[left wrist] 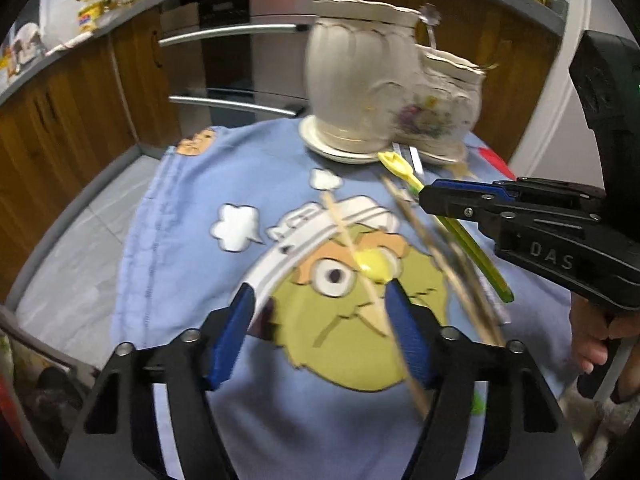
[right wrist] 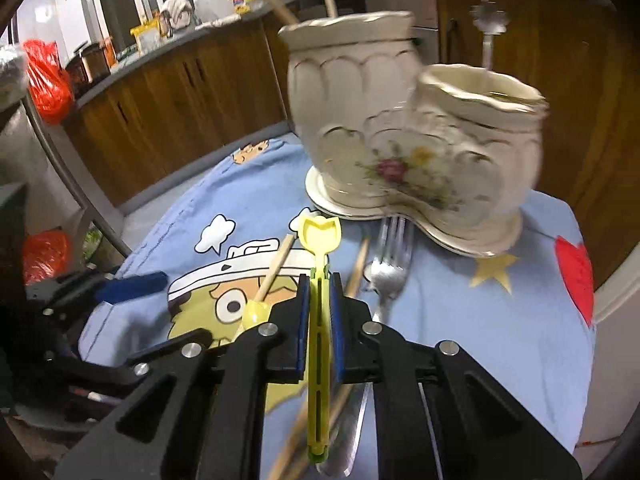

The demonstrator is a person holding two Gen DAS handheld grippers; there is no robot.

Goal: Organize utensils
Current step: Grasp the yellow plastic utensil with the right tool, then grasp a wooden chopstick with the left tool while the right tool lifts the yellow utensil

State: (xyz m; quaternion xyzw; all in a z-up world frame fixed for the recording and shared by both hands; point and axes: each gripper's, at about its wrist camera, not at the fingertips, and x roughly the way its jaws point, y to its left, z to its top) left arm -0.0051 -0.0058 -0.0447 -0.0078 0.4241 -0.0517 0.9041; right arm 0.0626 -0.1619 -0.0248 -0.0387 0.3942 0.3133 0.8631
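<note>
A cream ceramic double-cup holder (left wrist: 380, 88) (right wrist: 400, 128) stands at the far side of a blue cartoon cloth (left wrist: 192, 216) (right wrist: 480, 320). Wooden chopsticks stick out of its tall cup, a metal spoon (right wrist: 486, 36) out of the low one. My right gripper (right wrist: 319, 280) (left wrist: 430, 196) is shut on a yellow plastic fork (right wrist: 318, 320) (left wrist: 404, 168) and holds it above the cloth. My left gripper (left wrist: 320, 300) (right wrist: 136, 280) is open over a yellow-tipped wooden stick (left wrist: 352, 240) (right wrist: 272, 272), nothing between its fingers. A metal fork (right wrist: 388, 264), a chopstick (right wrist: 358, 268) and a knife (right wrist: 352, 432) lie below.
Wooden kitchen cabinets (left wrist: 80, 112) and oven handles (left wrist: 228, 34) stand behind the table. Red bags (right wrist: 44, 80) sit at the left. The table edge drops to a grey floor (left wrist: 80, 248) on the left.
</note>
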